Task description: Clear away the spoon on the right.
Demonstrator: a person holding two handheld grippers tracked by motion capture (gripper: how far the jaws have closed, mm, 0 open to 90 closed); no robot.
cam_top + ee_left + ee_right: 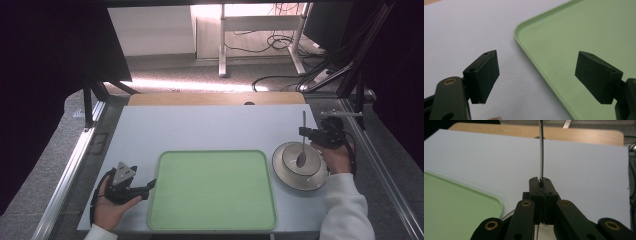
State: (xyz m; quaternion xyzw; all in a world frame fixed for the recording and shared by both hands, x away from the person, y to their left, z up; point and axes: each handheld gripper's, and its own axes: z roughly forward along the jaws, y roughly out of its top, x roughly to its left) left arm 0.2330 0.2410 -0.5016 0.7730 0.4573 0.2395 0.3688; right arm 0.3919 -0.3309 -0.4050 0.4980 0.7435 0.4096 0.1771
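From above, my right claw (pixel 306 132) pinches the slim metal spoon (pixel 302 150), bowl down over the round grey plate (pixel 285 172) near the tabletop's right edge. Left claw (pixel 536 77) gapes wide at the green plastic tray's (pixel 579 32) corner. Right gripper view: jaws clamped on the handle. Guessing next it travels to the tray.

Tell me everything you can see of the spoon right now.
The spoon looks like plain polished metal: a slim straight handle and an oval bowl. The right tongs are shut on the handle partway along it, with the handle's end sticking out past them towards the table's far side. The spoon's bowl lies over the middle of the grey dish; whether it touches the dish, I cannot tell.
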